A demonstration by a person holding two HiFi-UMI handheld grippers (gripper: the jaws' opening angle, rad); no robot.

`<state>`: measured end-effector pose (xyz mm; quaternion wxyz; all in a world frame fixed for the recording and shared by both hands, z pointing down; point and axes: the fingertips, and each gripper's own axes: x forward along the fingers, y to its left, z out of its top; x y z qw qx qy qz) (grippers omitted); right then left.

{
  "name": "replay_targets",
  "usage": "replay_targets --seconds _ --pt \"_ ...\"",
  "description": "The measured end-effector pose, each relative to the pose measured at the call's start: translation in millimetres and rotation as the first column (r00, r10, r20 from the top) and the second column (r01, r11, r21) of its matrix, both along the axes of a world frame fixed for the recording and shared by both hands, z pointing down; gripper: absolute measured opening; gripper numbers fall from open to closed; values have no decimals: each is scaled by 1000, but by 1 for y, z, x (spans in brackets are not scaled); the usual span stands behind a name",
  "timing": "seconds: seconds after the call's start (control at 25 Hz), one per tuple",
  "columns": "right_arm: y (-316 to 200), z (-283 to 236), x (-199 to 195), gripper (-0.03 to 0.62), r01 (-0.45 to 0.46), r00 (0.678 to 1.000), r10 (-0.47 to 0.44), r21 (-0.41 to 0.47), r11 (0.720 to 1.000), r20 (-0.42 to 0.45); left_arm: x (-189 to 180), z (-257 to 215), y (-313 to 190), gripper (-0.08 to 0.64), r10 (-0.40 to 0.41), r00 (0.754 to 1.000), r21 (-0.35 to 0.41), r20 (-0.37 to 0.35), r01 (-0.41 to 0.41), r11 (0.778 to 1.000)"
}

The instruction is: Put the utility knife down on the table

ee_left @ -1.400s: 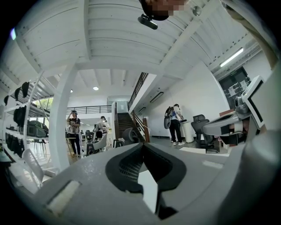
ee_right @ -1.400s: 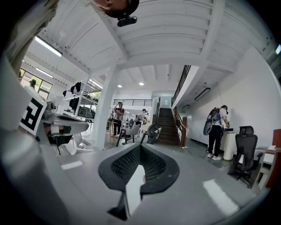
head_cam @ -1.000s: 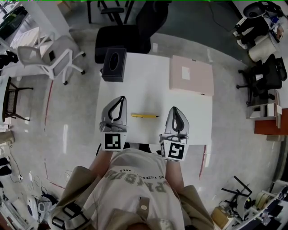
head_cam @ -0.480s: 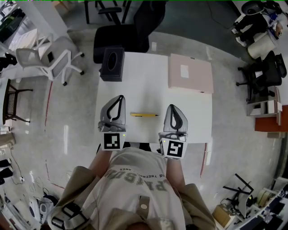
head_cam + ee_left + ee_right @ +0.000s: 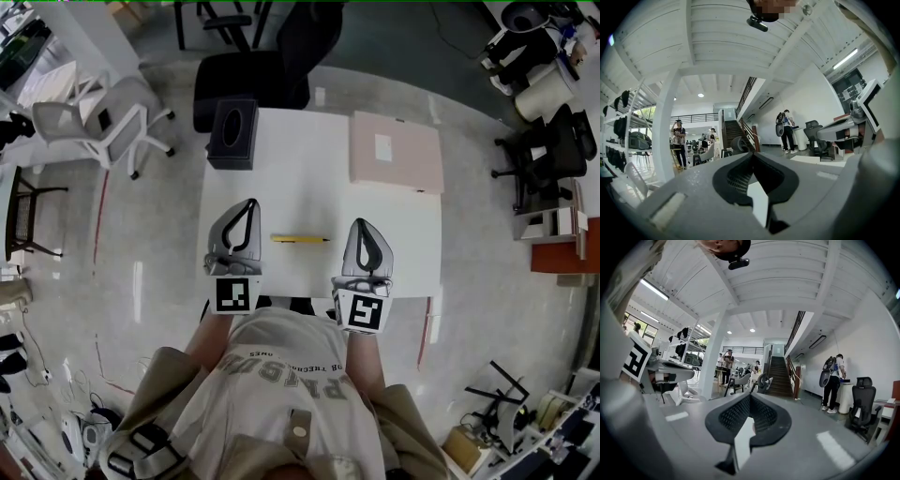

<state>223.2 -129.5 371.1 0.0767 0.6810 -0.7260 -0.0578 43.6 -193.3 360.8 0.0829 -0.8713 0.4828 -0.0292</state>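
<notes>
Upside-down print on the person's shirt (image 5: 281,398), perhaps "PARIS"; smaller line above unreadable

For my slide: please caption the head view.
Utility knife on table, between shut left gripper and shut right gripper.

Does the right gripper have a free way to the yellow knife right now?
Probably yes: the utility knife lies on the table beside the right gripper, with nothing between them. Its fingers are shut and must open first.
</notes>
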Motion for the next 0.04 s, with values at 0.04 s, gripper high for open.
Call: replay_targets --seconds 0.04 --pt "0 -1 0 0 0 1000 0 1 1000 -2 0 -1 0 11 5 1000 10 15 -5 1000"
